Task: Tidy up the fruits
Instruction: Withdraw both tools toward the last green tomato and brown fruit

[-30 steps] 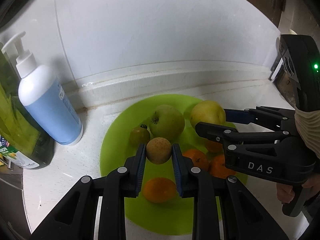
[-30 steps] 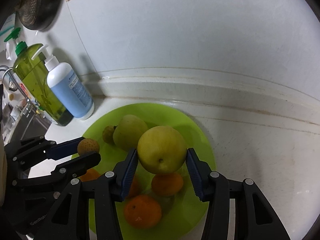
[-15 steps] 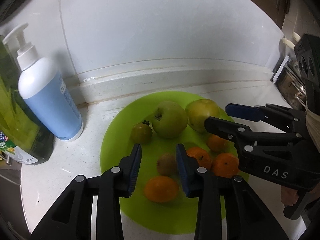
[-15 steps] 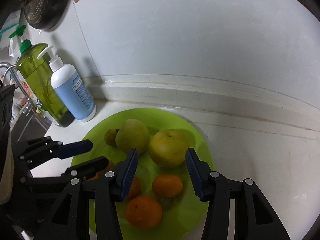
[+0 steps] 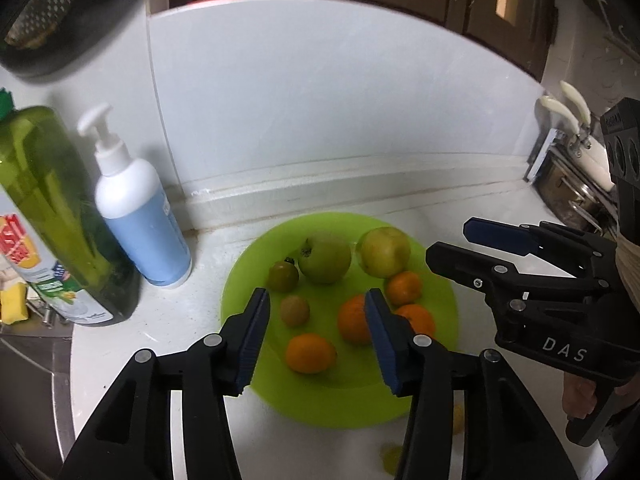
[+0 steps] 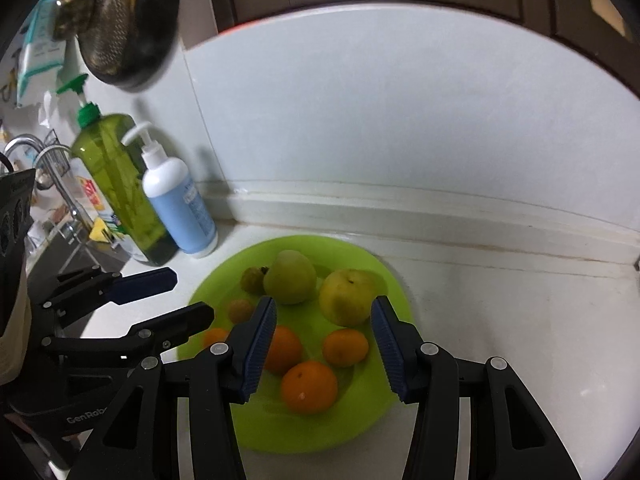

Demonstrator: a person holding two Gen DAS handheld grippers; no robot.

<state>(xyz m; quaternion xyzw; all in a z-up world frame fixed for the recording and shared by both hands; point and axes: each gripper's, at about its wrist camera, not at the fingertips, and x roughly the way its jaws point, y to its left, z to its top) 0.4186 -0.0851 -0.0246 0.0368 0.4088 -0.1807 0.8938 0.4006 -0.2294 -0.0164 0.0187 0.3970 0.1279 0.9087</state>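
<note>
A lime green plate [image 5: 344, 404] [image 6: 280, 432] on the white counter holds all the fruit. At its back lie a green apple [image 5: 325, 255] [image 6: 289, 277], a yellow apple [image 5: 385, 251] [image 6: 347, 297] and a small dark green fruit [image 5: 283, 276] [image 6: 252, 279]. A small brown fruit [image 5: 294, 310] [image 6: 240, 309] and several oranges [image 5: 310, 353] [image 6: 309, 386] lie nearer the front. My left gripper [image 5: 316, 340] is open and empty, raised above the plate. My right gripper [image 6: 323, 351] is open and empty too, also above the plate.
A blue and white pump bottle [image 5: 140, 208] [image 6: 180, 204] and a green detergent bottle [image 5: 60, 216] [image 6: 120, 188] stand left of the plate by the wall. A sink and tap [image 6: 52, 184] lie further left. A stove edge [image 5: 568, 184] is at the far right.
The left gripper let go of the small brown fruit and the right let go of the yellow apple; both fruits now lie on the plate. Both grippers opened and pulled up and back.
</note>
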